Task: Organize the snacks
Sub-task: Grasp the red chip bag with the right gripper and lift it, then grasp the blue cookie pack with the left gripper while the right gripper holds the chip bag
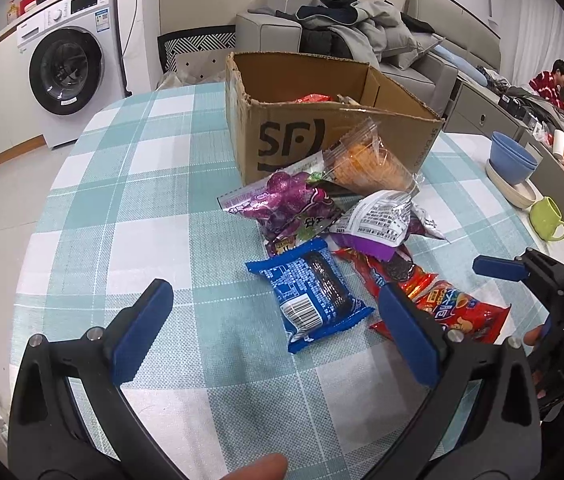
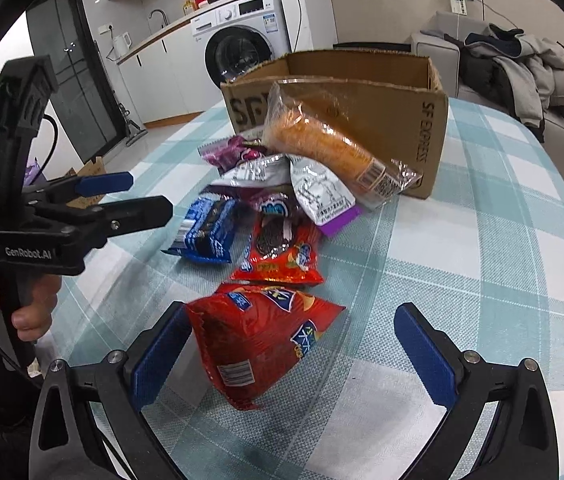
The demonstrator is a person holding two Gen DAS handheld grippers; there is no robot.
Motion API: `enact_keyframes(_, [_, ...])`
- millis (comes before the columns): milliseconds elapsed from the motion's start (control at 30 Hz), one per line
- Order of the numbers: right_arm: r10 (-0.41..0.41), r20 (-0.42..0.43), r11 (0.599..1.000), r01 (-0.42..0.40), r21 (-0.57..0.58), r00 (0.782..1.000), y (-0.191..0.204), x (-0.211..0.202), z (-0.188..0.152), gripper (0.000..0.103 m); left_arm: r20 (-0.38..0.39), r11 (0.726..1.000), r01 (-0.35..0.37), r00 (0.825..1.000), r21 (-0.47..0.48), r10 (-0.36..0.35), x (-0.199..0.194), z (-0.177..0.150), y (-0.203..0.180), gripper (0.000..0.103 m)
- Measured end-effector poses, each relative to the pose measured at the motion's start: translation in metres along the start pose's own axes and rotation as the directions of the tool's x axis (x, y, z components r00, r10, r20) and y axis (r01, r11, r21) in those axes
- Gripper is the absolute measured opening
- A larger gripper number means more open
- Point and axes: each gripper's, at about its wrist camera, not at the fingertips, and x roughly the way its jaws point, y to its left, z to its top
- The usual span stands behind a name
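A pile of snack packets lies on the checked tablecloth in front of an open cardboard box. My left gripper is open, its jaws on either side of a blue cookie packet without touching it. My right gripper is open around a red chip bag, the left pad close to the bag. Further back lie a second red packet, a silver-and-purple packet, a purple candy bag and a clear pack of orange crackers that leans on the box.
In the left wrist view a blue bowl on a plate and a green mug stand at the table's right edge. A washing machine stands beyond the table at left, a sofa with clothes behind the box. The box holds some snacks.
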Motion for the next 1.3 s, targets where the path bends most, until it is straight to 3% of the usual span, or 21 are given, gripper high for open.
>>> enact_keyframes(267, [-0.051,-0.011,0.998,0.051,0.043,0.999,-0.025,-0.001,0.000,0.103,-0.016,1.000,-0.001,1.000,0.002,0.001,0.007,-0.003,0.000,0.102])
enact_keyframes(667, [-0.016,-0.023,1.000,0.016,0.026,1.000,-0.026,0.010,-0.004,0.102,-0.038,1.000,0.001,0.999,0.008,-0.001,0.017,-0.007,-0.001,0.102])
enact_keyframes(867, [0.034,-0.016,0.999,-0.034,-0.009,0.999,-0.019,0.006,-0.006,0.065,-0.041,1.000,-0.001,0.999,0.003,0.002,0.019,-0.007,0.001,0.102])
enact_keyframes(967, [0.035,-0.008,0.999,-0.035,-0.034,0.999,-0.016,0.002,-0.006,0.055,-0.044,1.000,-0.002,0.999,0.000,0.002,0.020,-0.008,0.002,0.102])
enact_keyframes(1300, [0.027,0.069,0.999,-0.025,-0.034,0.997,-0.028,-0.028,-0.001,0.053,-0.062,1.000,0.007,0.998,-0.013,-0.007,0.026,-0.010,0.003,0.102])
